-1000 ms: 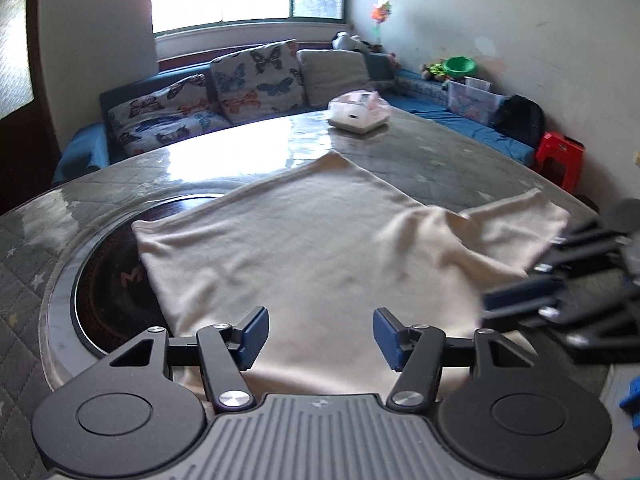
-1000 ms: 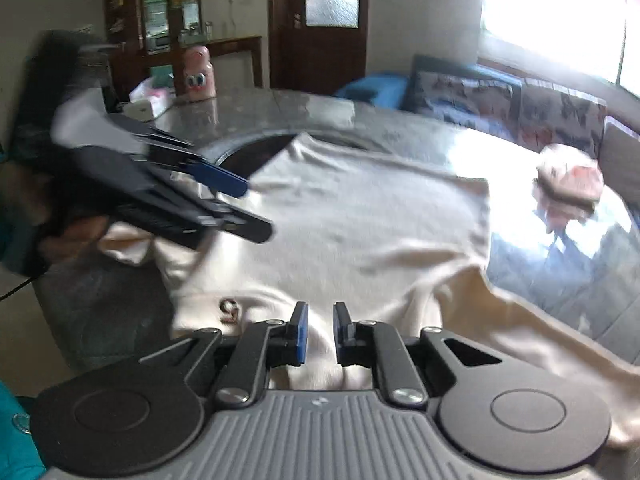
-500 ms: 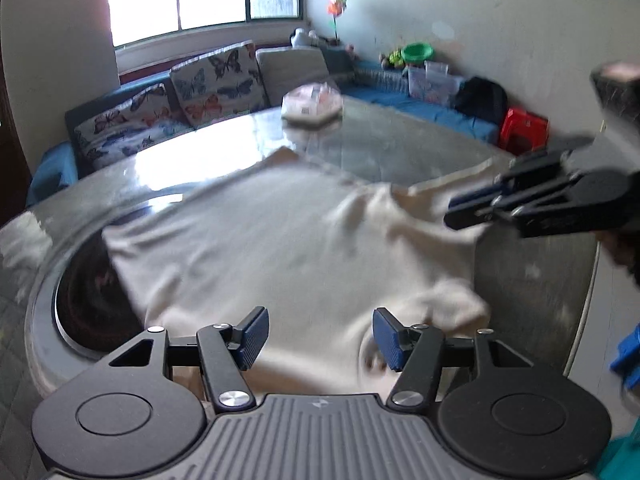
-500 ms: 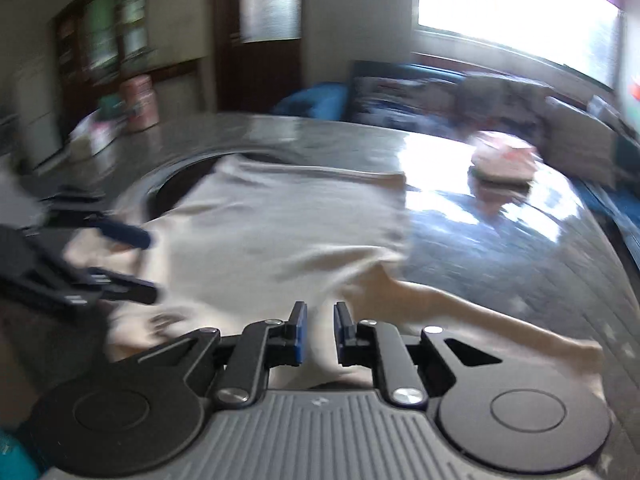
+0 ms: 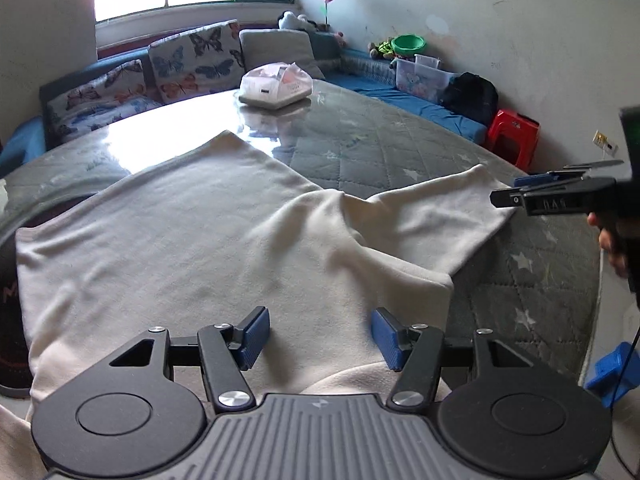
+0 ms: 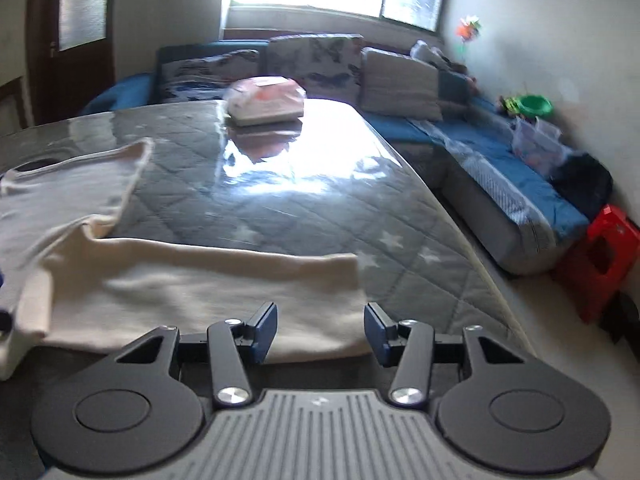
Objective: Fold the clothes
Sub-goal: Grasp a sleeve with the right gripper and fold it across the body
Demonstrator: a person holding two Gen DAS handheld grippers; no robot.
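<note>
Looking along our left gripper [image 5: 318, 334], we see its blue fingers [image 5: 253, 336] spread wide with nothing between them, poised over the near edge of the cream garment [image 5: 192, 240]. Our right gripper [image 6: 320, 330] is spread about as wide, its fingers [image 6: 265, 332] also empty, hovering above the near edge of the sleeve [image 6: 224, 292]; we cannot tell whether they touch the cloth.

The cream garment lies spread flat on the grey quilted worktop [image 5: 400, 152], its body broad and softly wrinkled, with one sleeve reaching out to the right and a fold ridge where sleeve meets body.

From the left wrist view we see most of the garment's body, and the right gripper [image 5: 516, 196] from the side at the sleeve's end, with the person's hand [image 5: 610, 240] behind it. The right wrist view is blurred; it shows mostly the sleeve and the bare worktop beyond, which carries a plastic-wrapped package [image 6: 266, 100] at its far side, with a red stool [image 6: 600, 256] on the floor to the right.
</note>
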